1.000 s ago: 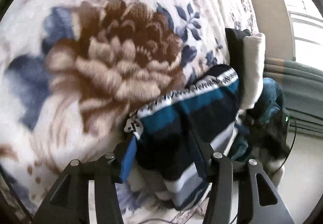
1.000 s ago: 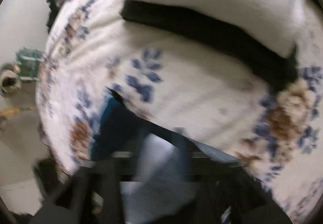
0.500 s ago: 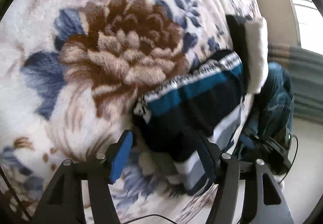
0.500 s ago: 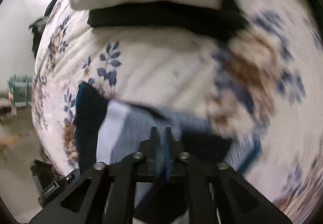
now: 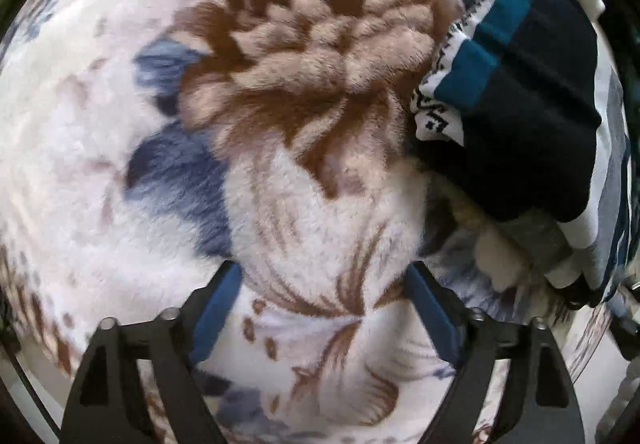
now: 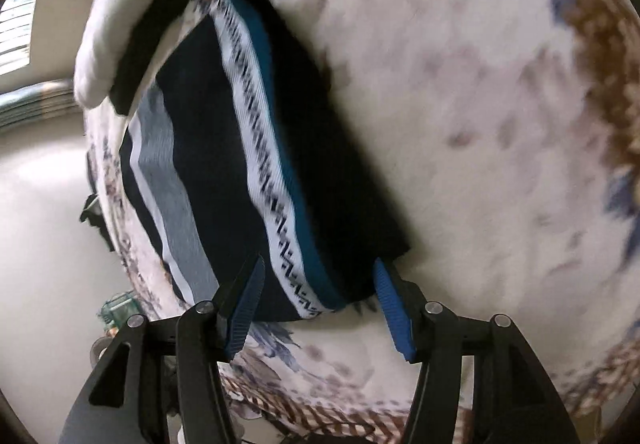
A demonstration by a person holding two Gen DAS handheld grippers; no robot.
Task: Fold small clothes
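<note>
Looking down through the left wrist camera, the left gripper (image 5: pixel 324 308) hangs over bare floral blanket (image 5: pixel 120 180), its jaws spread wide and widening further with only the plush pile between them. The striped garment (image 5: pixel 532 104) lies off at the right edge of this view, well clear of the blue pads (image 5: pixel 218 302); this hand grips nothing, and I judge it has let the cloth go so the fold can settle flat. A grey and white layer shows under the dark top layer at the right, which suggests the piece is doubled over.

From the right wrist camera, the right gripper (image 6: pixel 318 308) sits at the near edge of the striped garment (image 6: pixel 248 148), jaws parted and opening. The near hem lies between the pads (image 6: pixel 244 308), but they do not press on it. The garment forms a tidy oblong on the blanket (image 6: pixel 480 124), near the bed's left edge, with a white and a black folded item (image 6: pixel 116 24) stacked just beyond its far end, likely the finished pile.
</note>
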